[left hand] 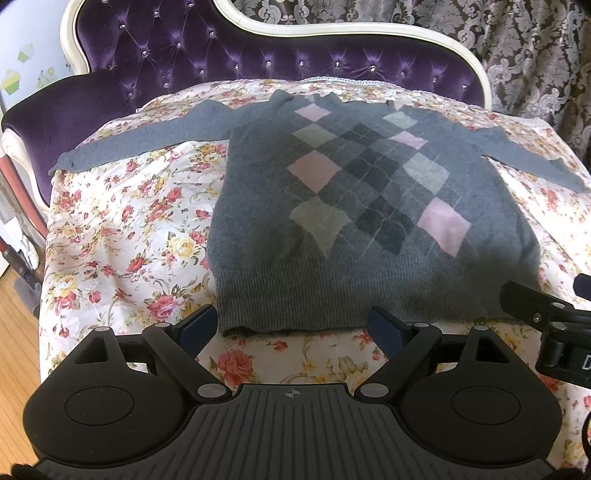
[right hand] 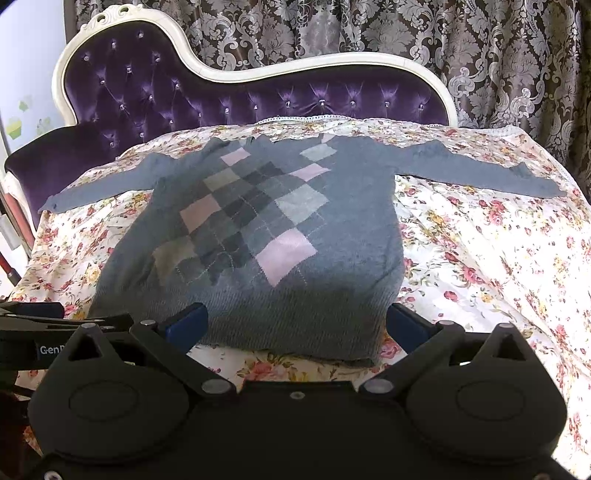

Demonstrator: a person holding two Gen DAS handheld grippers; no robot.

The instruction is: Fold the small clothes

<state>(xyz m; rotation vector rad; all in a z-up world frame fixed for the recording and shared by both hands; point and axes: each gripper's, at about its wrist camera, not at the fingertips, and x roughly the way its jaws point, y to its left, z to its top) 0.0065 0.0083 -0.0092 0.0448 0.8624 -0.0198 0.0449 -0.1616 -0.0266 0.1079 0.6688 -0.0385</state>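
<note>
- Grey argyle sweater spread flat, front up, on a floral cover draped over a purple tufted sofa.
- Both sleeves stretched out sideways: left sleeve reaching toward the sofa arm, right sleeve lying across the cover toward its far right side.
- Neckline toward the sofa back; ribbed hem nearest the cameras.
- Pink, pale grey and dark grey diamonds running down the chest of the sweater.
- Left gripper released, jaws spread wide, nothing between them.
- Left finger just beside the hem's left corner; right finger at the hem's lower edge; contact with the knit not determinable.
- Hem section lying in the gap between those fingers, slightly ahead of them.
- Right gripper likewise released, jaws wide apart, empty.
- Its left finger over the ribbed band; its right finger just beside the hem's right corner.
- Right corner of the hem between the fingers, close in front of the gripper body.
- Each gripper partly visible at the edge of the other's view, side by side along the hem.
- Patterned curtain hanging behind the sofa.
</note>
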